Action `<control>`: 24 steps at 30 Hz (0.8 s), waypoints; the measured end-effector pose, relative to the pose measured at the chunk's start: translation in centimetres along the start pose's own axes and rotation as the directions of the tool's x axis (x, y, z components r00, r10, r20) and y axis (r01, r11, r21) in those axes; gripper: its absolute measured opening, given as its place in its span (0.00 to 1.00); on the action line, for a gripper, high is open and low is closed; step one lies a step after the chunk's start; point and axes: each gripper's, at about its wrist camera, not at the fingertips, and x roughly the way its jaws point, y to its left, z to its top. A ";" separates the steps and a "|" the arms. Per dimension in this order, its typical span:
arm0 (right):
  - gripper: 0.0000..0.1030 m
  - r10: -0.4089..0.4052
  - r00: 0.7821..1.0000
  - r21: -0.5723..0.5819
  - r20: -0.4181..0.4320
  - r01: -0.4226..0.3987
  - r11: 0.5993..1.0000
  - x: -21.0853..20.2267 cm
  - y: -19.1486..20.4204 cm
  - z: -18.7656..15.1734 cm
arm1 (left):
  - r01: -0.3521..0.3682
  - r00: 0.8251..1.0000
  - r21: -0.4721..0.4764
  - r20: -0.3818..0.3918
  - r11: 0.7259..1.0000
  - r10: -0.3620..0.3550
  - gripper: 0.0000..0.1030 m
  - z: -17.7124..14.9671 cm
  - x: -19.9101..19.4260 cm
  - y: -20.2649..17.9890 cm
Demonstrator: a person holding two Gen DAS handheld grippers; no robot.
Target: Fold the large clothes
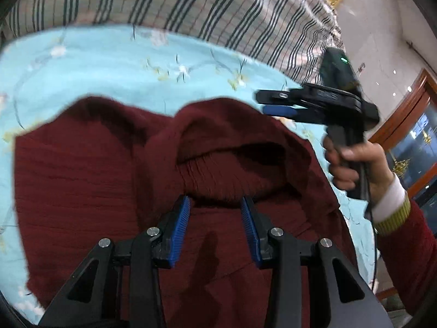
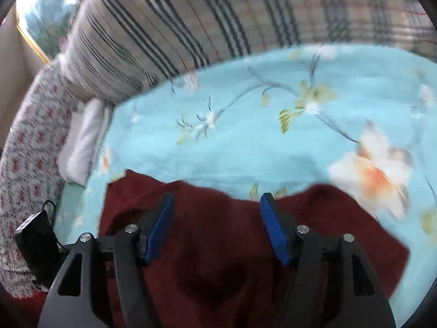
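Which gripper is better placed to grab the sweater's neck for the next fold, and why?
Probably the left. The left gripper is open with the sweater collar right between its fingertips. The right gripper is also open, but it hangs over the sweater's far edge, near the blue sheet.

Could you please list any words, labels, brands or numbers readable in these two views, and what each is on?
None can be read.
Right gripper: pale marks on its black body, too blurred to read.
Dark red sweater, floral blue bedsheet, striped bedding: patterns only, no text.
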 end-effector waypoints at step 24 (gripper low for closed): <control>0.05 0.064 0.996 -0.192 -0.065 -0.075 0.979 -7.7 4.7 -17.3 | 0.112 0.994 -0.181 0.011 0.977 -0.112 0.45 -4.4 -4.3 5.3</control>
